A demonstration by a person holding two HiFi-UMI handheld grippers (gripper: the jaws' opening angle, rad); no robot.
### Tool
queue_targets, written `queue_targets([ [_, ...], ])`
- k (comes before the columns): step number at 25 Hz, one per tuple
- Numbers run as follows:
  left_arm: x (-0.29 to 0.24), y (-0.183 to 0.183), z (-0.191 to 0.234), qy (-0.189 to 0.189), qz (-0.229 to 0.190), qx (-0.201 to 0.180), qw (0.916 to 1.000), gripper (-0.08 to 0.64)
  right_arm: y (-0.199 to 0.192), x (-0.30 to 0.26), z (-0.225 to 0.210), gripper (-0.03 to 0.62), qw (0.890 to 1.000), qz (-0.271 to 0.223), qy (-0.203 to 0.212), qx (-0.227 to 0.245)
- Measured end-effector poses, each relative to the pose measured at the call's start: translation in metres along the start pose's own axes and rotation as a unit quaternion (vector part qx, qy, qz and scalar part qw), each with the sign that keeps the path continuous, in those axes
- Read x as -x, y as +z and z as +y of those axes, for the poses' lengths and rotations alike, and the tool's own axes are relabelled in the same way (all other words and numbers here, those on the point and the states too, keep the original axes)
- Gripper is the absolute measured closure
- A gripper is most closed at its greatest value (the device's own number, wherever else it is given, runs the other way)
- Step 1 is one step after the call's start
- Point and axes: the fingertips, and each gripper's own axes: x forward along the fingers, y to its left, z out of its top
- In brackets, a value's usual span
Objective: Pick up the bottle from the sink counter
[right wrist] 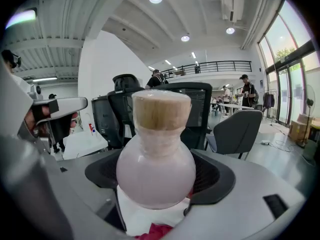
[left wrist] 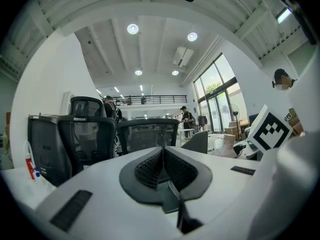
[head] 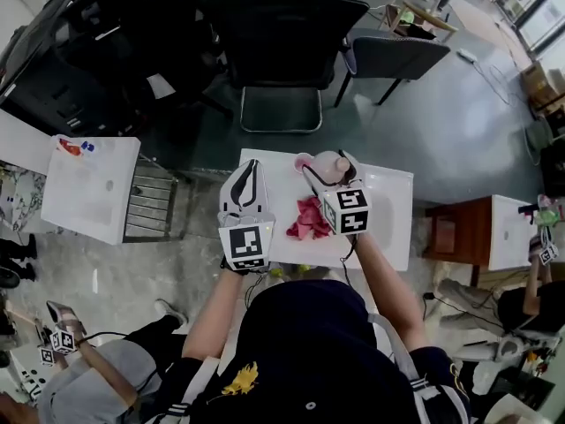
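I judge the grasp step done and the lift in hand: my right tool (head: 332,171) is clamped on the bottle (right wrist: 156,168), its dark pads pressing the round pink belly from both sides, with the tan cap standing upright above them. The bottle sits at the far middle of the white surface (head: 388,212), just beyond a crumpled red cloth (head: 307,220). I cannot tell whether its base has cleared the surface. The next move calls for a straight rise, keeping the bottle upright and the grip firm on that curved body. My left tool (left wrist: 163,166) hangs to the left, jaws together on nothing.
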Motion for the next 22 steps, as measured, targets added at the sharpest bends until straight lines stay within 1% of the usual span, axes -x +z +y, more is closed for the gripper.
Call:
queue_targets([
  [7,-0.017,0.006,-0.036,-0.040,-0.005,-0.007,0.9992,0.538,0.015,0.051,-0.027,0.170,0.999,-0.017,-0.033,0.000],
  [12,-0.030,0.016,-0.064,-0.069,-0.009,-0.015,0.9975,0.538,0.026,0.082,-0.054,0.170,0.997,-0.023,-0.067,-0.008],
  [22,-0.041,0.032,-0.124,-0.134,-0.022,-0.021,0.9906,0.538,0.015,0.134,-0.086,0.170,0.992,-0.031,-0.113,-0.043],
])
